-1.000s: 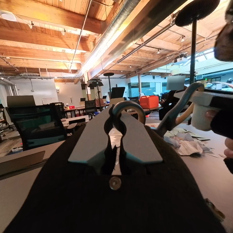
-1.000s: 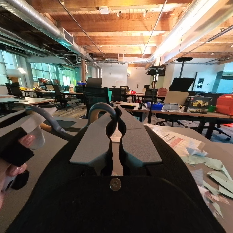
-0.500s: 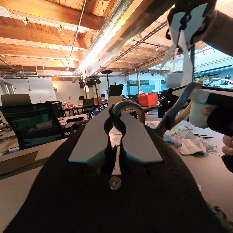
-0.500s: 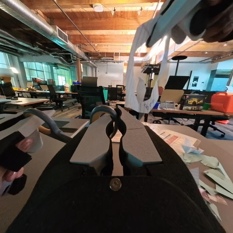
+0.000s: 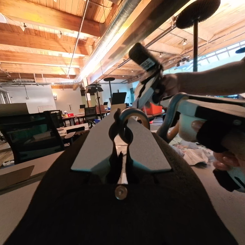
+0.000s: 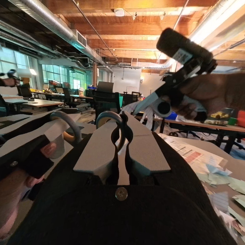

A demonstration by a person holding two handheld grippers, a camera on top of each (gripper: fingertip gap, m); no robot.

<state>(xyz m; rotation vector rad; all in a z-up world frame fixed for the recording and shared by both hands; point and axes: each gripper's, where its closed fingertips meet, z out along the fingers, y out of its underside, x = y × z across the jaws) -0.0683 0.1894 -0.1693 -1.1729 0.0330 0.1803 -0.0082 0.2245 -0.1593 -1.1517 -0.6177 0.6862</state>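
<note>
1. Left wrist view: the left gripper (image 5: 121,119) has its fingers (image 5: 100,143) closed tight on the rim of a blue-grey loop (image 5: 133,114) with a tan inner lining, shaped like a scissors handle. The loop arches up and to the right of the fingertips.
2. Just to the right in that view is the right gripper (image 5: 188,110), with a hand (image 5: 230,159) wrapped round its grip. A second loop (image 5: 171,106) of the same colour curves about its tip.
3. Right wrist view: the right gripper's own fingers (image 6: 147,149) are closed as well, pinching the second loop, which arches to the left of the tips.
4. The left gripper lies close beside it on the left, with the blue-grey loop at its tip and fingertips of a hand (image 6: 46,149) on its body.
5. Above and beyond both loops, another person's hand (image 6: 212,92) holds a third gripper (image 6: 171,95), tilted down toward them and blurred. A strip of lined paper (image 6: 149,118) hangs from its tip, near the second loop; I cannot tell whether they touch.
6. The surface (image 6: 206,145) to the right carries a printed sheet (image 6: 192,156) and a scatter of paper scraps (image 6: 222,181).
7. Office chairs (image 5: 33,132) and desks fill the room behind.
</note>
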